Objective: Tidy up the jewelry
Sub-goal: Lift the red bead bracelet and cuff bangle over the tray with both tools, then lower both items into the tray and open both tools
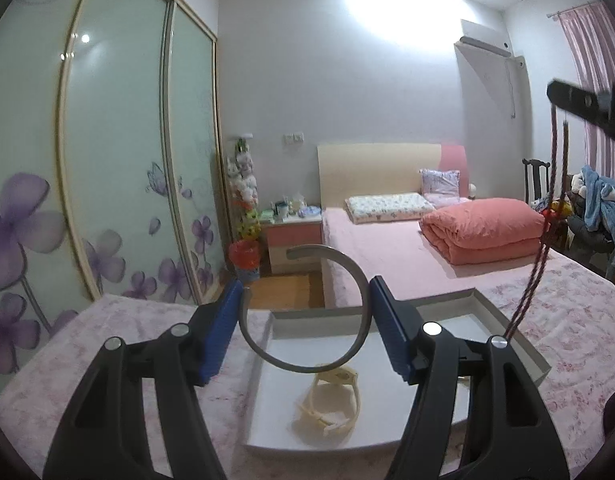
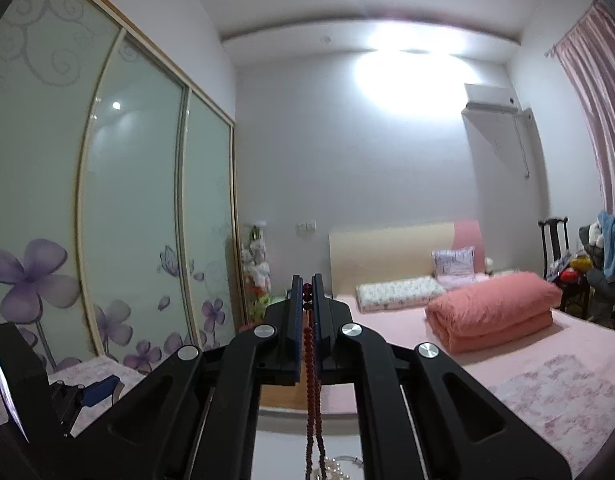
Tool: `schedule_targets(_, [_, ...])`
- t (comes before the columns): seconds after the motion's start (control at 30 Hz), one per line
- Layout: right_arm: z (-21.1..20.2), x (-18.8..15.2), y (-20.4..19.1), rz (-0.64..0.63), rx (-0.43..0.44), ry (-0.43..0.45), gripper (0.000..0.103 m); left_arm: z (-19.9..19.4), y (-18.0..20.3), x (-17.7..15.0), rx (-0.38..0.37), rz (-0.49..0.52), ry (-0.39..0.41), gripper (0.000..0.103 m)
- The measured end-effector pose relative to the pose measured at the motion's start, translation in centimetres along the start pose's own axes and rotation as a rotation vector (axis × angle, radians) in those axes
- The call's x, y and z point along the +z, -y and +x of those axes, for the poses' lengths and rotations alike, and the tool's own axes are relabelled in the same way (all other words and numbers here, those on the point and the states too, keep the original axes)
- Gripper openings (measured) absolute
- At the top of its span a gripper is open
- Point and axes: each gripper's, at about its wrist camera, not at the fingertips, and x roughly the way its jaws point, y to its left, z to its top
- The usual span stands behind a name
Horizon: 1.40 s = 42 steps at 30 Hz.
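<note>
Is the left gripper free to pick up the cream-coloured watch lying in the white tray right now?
Probably not yet. The left gripper is already shut on a grey metal open bangle, so its jaws are full. The cream-coloured watch lies unobstructed in the white tray just below; releasing the bangle first should leave the way free.

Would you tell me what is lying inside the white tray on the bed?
Inside the white tray a cream watch lies near the front. The right wrist view shows white pearls at its bottom edge. The gripper fingers hide the rest.
</note>
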Motion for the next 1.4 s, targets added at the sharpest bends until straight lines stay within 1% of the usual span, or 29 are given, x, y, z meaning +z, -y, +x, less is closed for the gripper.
schedule_targets(0.03, [0.5, -0.6, 0.1, 0.002, 0.0, -0.02, 0.005, 0.8, 0.1, -0.3, -0.008, -0.004, -0.019, 0.063])
schedule_targets(0.17, [3.5, -4.3, 0.9, 0.011, -0.004, -0.167, 0.005, 3.3, 0.3, -1.8, -0.024, -0.008, -0.083, 0.063])
schedule_targets(0.27, [4.9, -6.2, 1.8, 0.046, 0.0, -0.266, 0.005, 4.2, 0.3, -2.6, -0.033, -0.005, -0.106, 0.063])
schedule_targets(0.33, [5.3, -7.2, 2.3, 0.076, 0.007, -0.32, 0.008, 4.8, 0.4, -3.0, -0.044, 0.0, -0.123, 0.063])
schedule_targets(0.37, [5.4, -7.6, 2.5, 0.084, 0.007, -0.34, 0.012, 5.1, 0.5, -3.1, -0.047, 0.002, -0.128, 0.063])
schedule_targets(0.4, [5.3, -7.8, 2.6, 0.085, 0.003, -0.347, 0.029, 5.2, 0.7, -3.2, -0.051, 0.006, -0.134, 0.063])
schedule_targets(0.43, [5.3, -7.9, 2.5, 0.086, -0.003, -0.345, 0.049, 5.4, 0.8, -3.3, -0.055, 0.01, -0.14, 0.063])
schedule_targets(0.47, [5.1, -7.9, 2.5, 0.087, -0.009, -0.338, 0.054, 5.6, 1.0, -3.4, -0.057, 0.013, -0.145, 0.063])
schedule_targets(0.63, [4.4, -8.2, 2.5, 0.073, -0.013, -0.331, 0.055, 7.1, 1.6, -4.1, -0.072, 0.022, -0.195, 0.063])
schedule_targets(0.9, [5.4, -8.1, 3.0, 0.1, -0.019, -0.329, 0.055, 8.8, 2.0, -5.1, -0.067, 0.019, -0.257, 0.064])
schedule_targets(0.93, [5.5, -8.1, 3.1, 0.102, -0.019, -0.328, 0.055, 8.9, 2.0, -5.2, -0.065, 0.016, -0.253, 0.067])
schedule_targets(0.97, [5.5, -8.0, 3.2, 0.105, -0.019, -0.327, 0.055, 8.8, 2.0, -5.1, -0.059, 0.015, -0.246, 0.074])
schedule_targets(1.0, [5.5, -8.0, 3.2, 0.106, -0.019, -0.327, 0.055, 8.7, 1.9, -5.0, -0.054, 0.014, -0.237, 0.076])
schedule_targets(1.1, [5.5, -8.0, 3.1, 0.103, -0.017, -0.323, 0.055, 8.5, 1.6, -4.6, -0.044, 0.005, -0.223, 0.076])
schedule_targets(1.27, [4.9, -7.6, 3.1, 0.094, -0.019, -0.307, 0.055, 7.7, 0.2, -3.7, -0.027, -0.036, -0.215, 0.076])
schedule_targets(1.4, [4.1, -6.9, 2.9, 0.094, -0.023, -0.291, 0.055, 6.2, -1.4, -3.0, -0.007, -0.056, -0.193, 0.076])
